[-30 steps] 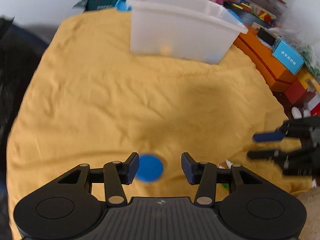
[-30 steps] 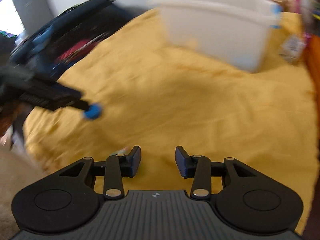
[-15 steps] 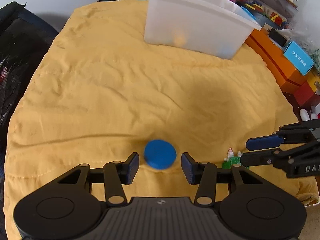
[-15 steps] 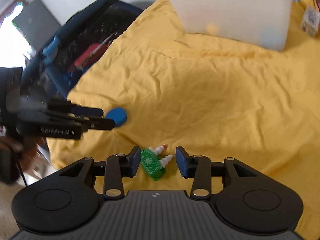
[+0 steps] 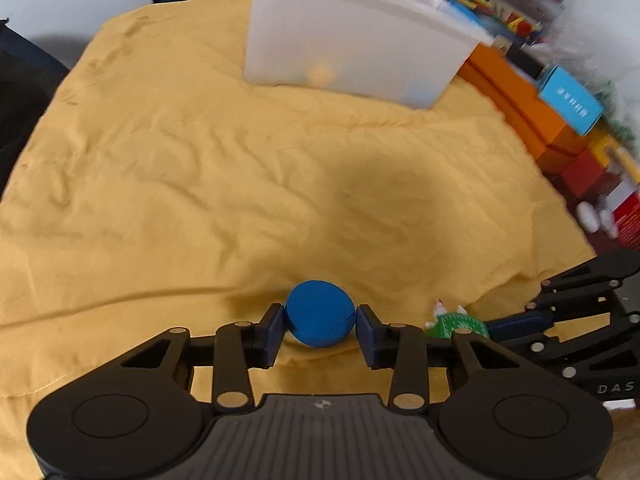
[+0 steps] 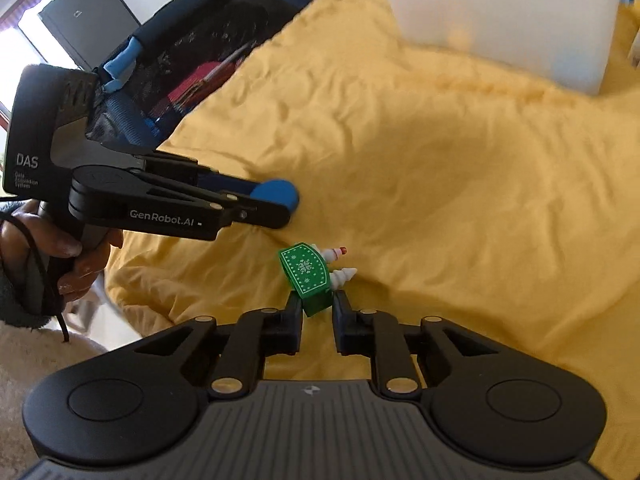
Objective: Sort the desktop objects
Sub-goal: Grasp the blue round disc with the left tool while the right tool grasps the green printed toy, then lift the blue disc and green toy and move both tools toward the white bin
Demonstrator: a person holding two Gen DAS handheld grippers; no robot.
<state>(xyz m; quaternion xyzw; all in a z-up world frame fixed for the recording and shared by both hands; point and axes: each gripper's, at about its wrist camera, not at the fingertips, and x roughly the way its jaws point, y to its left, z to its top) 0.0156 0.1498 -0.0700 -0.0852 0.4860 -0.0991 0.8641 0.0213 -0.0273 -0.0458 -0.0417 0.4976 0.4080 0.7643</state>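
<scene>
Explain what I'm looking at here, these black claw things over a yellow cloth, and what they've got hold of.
These are two hand-held grabbers, each with two fingers and a camera looking along them. A person squeezes a handle; a hand shows in the right grabber's view.

One picture is from the left gripper. Its jaws are closing on a round blue disc, pads touching its sides.

The other is from the right gripper, shut on a small green snowflake-patterned toy block with white cone-shaped pieces.

Both items lie on a wrinkled yellow cloth. Behind stands a white translucent plastic bin.
</scene>
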